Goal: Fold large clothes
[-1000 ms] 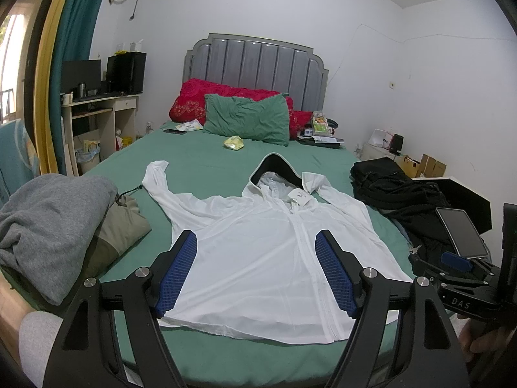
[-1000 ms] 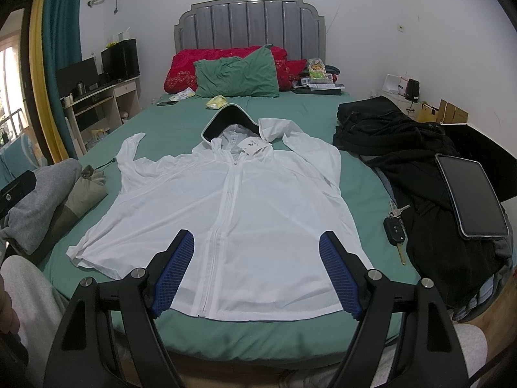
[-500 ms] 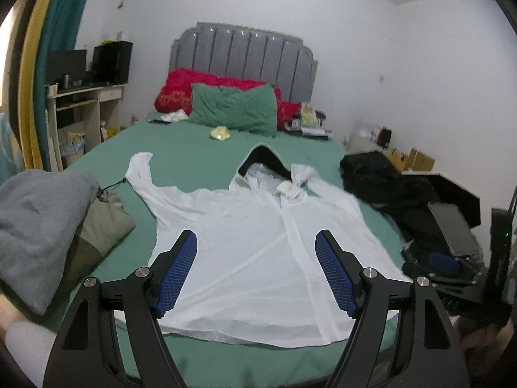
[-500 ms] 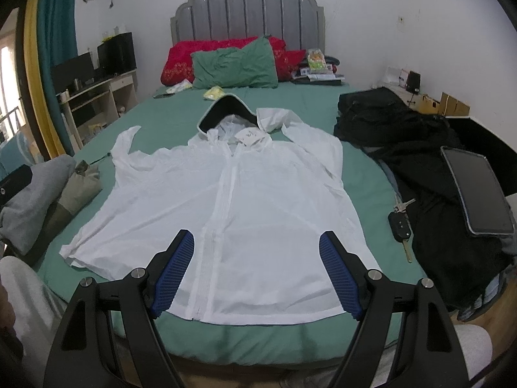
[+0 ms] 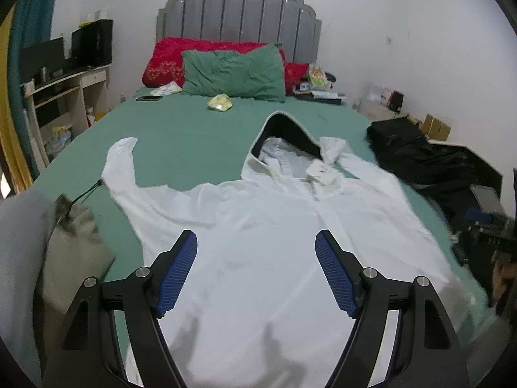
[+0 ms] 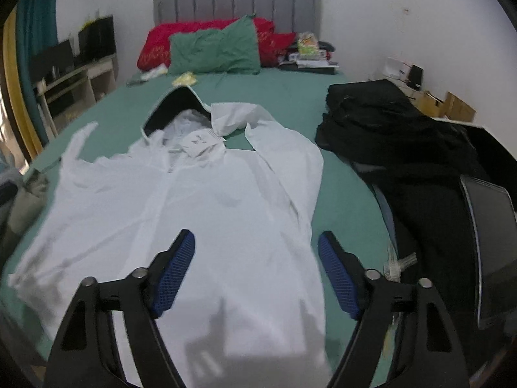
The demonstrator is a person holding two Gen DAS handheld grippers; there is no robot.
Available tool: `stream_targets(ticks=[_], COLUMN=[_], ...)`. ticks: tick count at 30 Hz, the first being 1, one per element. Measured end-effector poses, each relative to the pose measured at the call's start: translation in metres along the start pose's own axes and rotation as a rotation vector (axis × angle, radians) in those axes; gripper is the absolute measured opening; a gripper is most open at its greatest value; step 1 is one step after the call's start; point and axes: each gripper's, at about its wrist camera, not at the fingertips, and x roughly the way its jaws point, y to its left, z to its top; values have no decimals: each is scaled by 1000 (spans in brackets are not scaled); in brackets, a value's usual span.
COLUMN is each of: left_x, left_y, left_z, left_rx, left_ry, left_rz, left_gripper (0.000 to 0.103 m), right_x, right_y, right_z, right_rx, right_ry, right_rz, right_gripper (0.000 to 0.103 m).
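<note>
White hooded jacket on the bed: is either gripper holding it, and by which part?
Neither. The left gripper and right gripper hang open above the white jacket; the right's jaws are closing.

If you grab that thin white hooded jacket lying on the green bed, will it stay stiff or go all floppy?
Probably floppy: the thin white hooded jacket lies flat with soft wrinkles, and one sleeve bends loosely. It likely weighs little, since the fabric looks sheer. It may slide easily on the green bed sheet, so a pinch could drag it.
</note>
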Motion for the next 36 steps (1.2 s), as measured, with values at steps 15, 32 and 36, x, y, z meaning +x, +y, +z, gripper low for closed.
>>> stream_targets(ticks=[15, 32, 36], left_x=[124, 101, 89], left_y=[93, 97, 93], left_z=[21, 39, 40], left_rx=[-147, -187, -170], left_ry=[130, 76, 51], left_rz=[112, 13, 1], left_gripper=[79, 79, 79], right_x=[239, 144, 112], right_y=[9, 23, 27], right_z=[125, 148, 106], right_rx=[-82, -88, -156], right_ry=[147, 187, 297], right_rz=[-32, 42, 50], right_gripper=[41, 2, 2])
